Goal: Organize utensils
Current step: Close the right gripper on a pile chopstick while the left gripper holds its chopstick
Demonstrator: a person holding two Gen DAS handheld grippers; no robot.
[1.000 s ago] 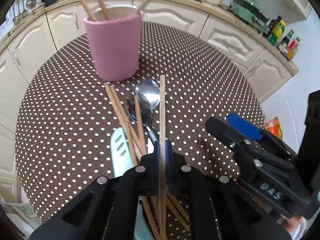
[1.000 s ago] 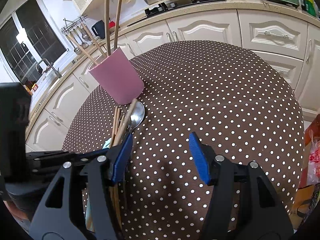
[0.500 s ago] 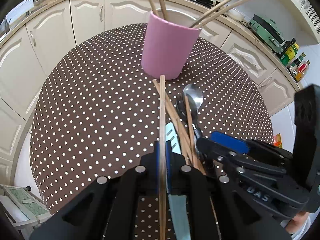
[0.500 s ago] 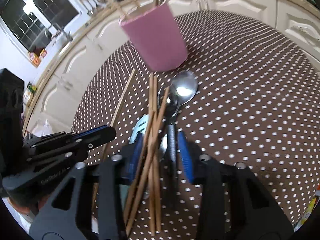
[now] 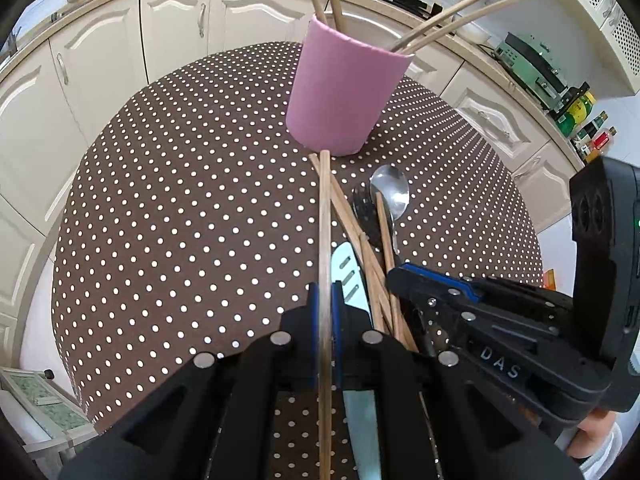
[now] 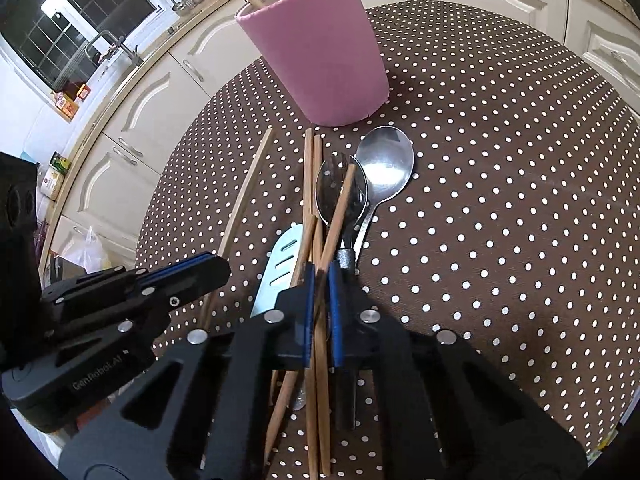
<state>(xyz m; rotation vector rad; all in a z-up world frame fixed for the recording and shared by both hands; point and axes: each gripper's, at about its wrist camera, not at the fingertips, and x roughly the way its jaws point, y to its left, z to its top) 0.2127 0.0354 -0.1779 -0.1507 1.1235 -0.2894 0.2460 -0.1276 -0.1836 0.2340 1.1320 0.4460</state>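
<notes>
The left hand-held gripper [image 5: 325,304] is clamped on a single pale wooden chopstick [image 5: 325,216] whose far tip points at the foot of the tall pink cylindrical cup [image 5: 344,92]. The right hand-held gripper [image 6: 320,280], its jaws just closing, now pinches a darker wooden chopstick [image 6: 338,204] in the heap on the brown white-dotted round surface [image 6: 500,200]. Beside it lie more chopsticks, a shiny steel spoon [image 6: 386,164], a dark spoon [image 6: 340,188] and a pale blue slotted knife blade [image 6: 280,264]. Four chopsticks stand in the cup.
</notes>
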